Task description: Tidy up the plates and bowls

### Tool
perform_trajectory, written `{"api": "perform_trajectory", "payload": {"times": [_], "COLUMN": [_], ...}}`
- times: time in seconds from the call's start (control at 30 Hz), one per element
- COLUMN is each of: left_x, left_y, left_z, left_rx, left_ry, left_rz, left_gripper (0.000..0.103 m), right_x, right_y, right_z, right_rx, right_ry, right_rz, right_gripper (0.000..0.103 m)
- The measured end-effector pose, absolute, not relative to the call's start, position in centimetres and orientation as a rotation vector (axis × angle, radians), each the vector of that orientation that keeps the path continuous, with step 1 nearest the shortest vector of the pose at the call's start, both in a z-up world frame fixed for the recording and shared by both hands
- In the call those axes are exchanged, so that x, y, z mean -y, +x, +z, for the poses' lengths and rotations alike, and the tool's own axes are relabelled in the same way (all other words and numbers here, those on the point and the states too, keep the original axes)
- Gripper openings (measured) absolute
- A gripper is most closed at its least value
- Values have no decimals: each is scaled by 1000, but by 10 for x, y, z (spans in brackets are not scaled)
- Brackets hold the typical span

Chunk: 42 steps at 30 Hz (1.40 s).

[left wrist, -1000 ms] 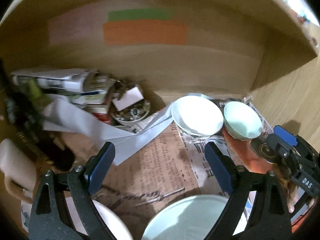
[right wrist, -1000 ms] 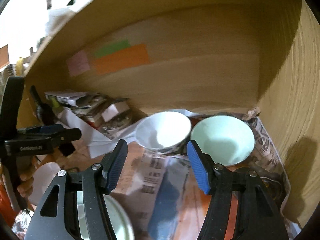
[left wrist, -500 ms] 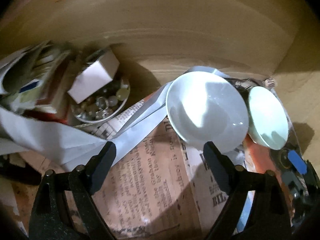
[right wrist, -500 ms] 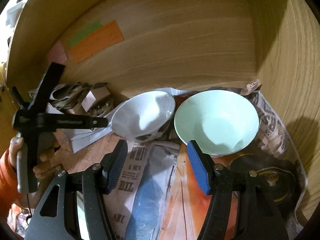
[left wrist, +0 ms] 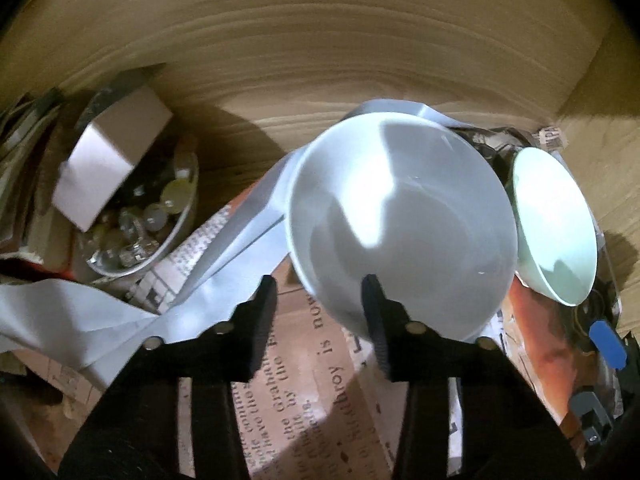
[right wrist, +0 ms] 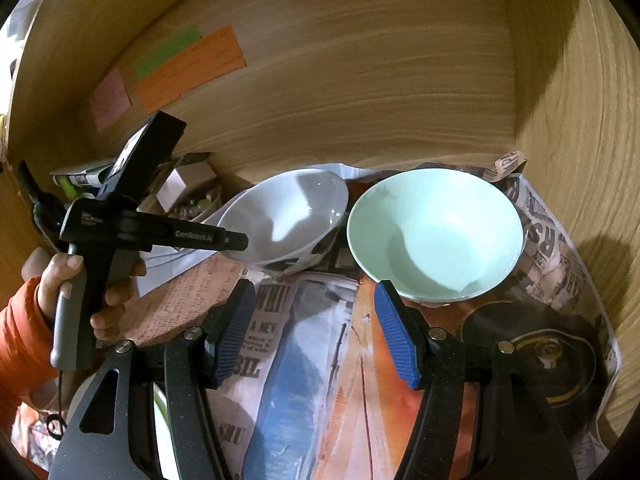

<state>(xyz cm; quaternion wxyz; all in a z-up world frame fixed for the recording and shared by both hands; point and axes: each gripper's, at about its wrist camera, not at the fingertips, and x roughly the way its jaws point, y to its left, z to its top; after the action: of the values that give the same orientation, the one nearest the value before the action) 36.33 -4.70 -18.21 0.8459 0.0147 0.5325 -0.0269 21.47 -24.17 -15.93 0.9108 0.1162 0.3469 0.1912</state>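
While the left tool [left wrist: 320,296] has just been closing astride the white bowl's [left wrist: 400,220] near rim, the right tool [right wrist: 316,320] waits spread; next, pinch firmly and lift.

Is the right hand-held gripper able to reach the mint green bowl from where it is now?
Probably yes. The right hand-held gripper is open, empty, and just in front of the mint green bowl. Only newspaper lies between them; the white bowl sits off to the side.

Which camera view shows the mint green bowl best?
The right wrist view: the mint green bowl sits whole and near the centre, its inside fully visible. The left wrist view shows the same bowl only at the right edge, squeezed, beside the white bowl.
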Motion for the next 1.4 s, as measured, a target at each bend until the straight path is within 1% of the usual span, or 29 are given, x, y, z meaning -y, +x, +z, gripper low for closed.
{"api": "perform_trajectory", "payload": {"times": [0.03, 0.07, 0.23, 0.6, 0.63, 0.7, 0.73, 0.8, 0.83, 0.87, 0.97, 1.0, 1.03, 1.23, 1.4], "left_x": [50, 52, 61, 63, 64, 67, 67, 66, 66, 65, 63, 62, 62, 67, 65], "left_y": [364, 363, 358, 293, 285, 280, 276, 272, 271, 271, 271, 271, 271, 266, 264], "left_z": [-183, -183, -187, -181, -181, -177, -176, -175, -175, -174, -174, -174, -173, -172, -166], "left_rx": [-1125, -1127, -1124, -1170, -1167, -1160, -1157, -1154, -1152, -1149, -1141, -1140, -1137, -1105, -1083], "left_ry": [38, 47, 149, 270, 287, 307, 310, 306, 301, 295, 275, 267, 261, 293, 260], "left_rz": [-65, -75, -62, -155, -171, -193, -202, -210, -213, -215, -222, -222, -222, -187, -165], "left_gripper": [29, 25, 25, 25, 25, 25, 25, 25, 25, 25, 25, 25, 25, 25, 25], "right_x": [242, 242, 243, 228, 227, 226, 225, 223, 222, 221, 220, 219, 217, 214, 209], "right_y": [216, 216, 219, 222, 223, 228, 230, 235, 238, 241, 242, 241, 241, 237, 230], "right_z": [-160, -161, -163, -170, -171, -176, -179, -184, -188, -191, -194, -192, -191, -187, -178], "right_rx": [-717, -721, -731, -763, -772, -796, -813, -843, -863, -883, -897, -891, -891, -889, -874], "right_ry": [241, 241, 243, 206, 208, 214, 219, 226, 228, 230, 237, 233, 231, 216, 206], "right_rz": [393, 392, 395, 430, 433, 437, 440, 442, 446, 452, 466, 473, 480, 455, 448], "right_gripper": [59, 59, 59, 58, 57, 46, 43, 34, 32, 27, 21, 16, 14, 14, 14]}}
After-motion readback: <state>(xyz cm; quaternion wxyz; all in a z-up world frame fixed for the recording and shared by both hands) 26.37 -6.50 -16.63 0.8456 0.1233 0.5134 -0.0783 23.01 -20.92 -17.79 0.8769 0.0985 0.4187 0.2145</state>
